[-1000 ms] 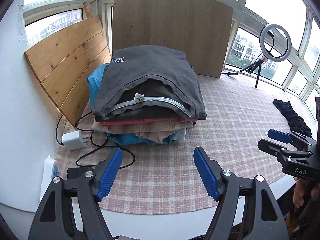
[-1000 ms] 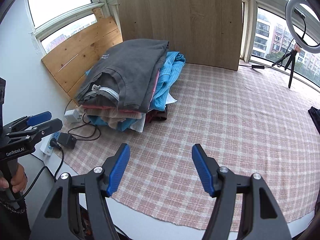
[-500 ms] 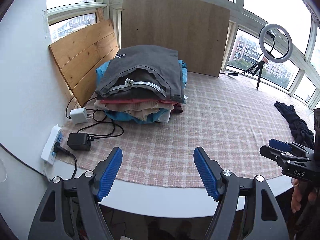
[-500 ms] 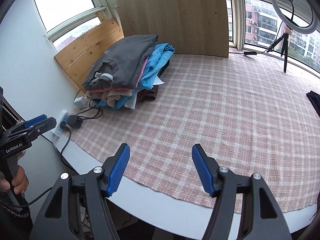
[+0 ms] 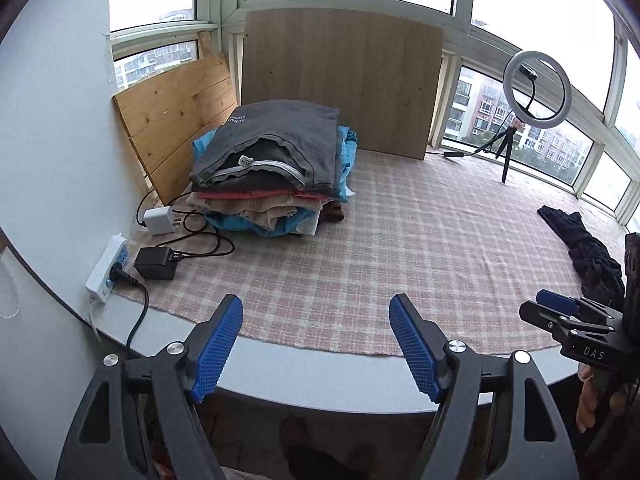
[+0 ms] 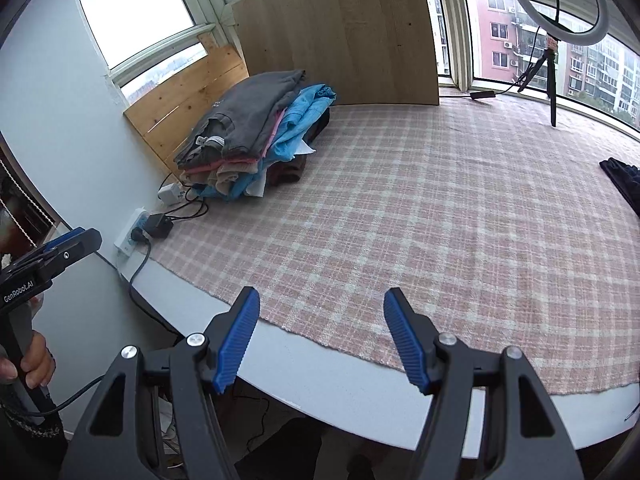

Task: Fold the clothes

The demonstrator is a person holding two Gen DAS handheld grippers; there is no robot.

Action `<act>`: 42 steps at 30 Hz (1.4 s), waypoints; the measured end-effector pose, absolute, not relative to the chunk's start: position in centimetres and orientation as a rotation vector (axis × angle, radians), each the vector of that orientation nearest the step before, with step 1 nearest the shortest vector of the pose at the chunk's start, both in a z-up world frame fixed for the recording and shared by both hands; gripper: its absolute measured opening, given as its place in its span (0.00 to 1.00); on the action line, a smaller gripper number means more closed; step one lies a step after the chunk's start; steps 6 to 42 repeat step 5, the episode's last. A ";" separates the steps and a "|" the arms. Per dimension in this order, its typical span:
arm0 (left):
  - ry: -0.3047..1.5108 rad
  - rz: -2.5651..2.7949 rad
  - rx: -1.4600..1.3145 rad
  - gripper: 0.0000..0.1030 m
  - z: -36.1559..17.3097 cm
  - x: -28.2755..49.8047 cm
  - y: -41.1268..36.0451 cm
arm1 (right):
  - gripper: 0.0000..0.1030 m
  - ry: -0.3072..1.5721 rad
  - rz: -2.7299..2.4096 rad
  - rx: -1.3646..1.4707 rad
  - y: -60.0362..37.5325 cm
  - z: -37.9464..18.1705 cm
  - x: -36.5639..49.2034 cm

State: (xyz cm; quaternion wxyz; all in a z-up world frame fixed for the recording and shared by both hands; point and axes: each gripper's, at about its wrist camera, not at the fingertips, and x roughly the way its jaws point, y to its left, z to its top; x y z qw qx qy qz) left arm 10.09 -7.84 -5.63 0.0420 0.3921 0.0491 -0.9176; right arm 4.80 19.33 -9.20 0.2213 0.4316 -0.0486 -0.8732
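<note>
Folding looks nearly finished: your stack of folded clothes (image 5: 272, 168) sits at the worktop's (image 5: 360, 376) far left corner, one dark garment (image 5: 584, 248) lies crumpled at its right edge, and your left claw (image 5: 316, 344) and right claw (image 6: 320, 340) gape wide, empty.

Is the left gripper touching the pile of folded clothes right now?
Apart. In the left wrist view the open left gripper sits off the table's near edge, with bare checked cloth between it and the folded pile.

The dark garment (image 6: 624, 184) is cut off by the right edge.
</note>
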 end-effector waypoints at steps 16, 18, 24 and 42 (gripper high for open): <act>0.139 -2.838 1.169 0.72 -5.4 10.6 -7.2 | 0.62 -0.159 -2.415 1.198 20.6 -9.3 5.3; 0.139 -2.838 1.169 0.72 -5.4 10.6 -7.2 | 0.62 -0.159 -2.415 1.198 20.6 -9.3 5.3; 0.139 -2.838 1.169 0.72 -5.4 10.6 -7.2 | 0.62 -0.159 -2.415 1.198 20.6 -9.3 5.3; 0.139 -2.838 1.169 0.72 -5.4 10.6 -7.2 | 0.62 -0.159 -2.415 1.198 20.6 -9.3 5.3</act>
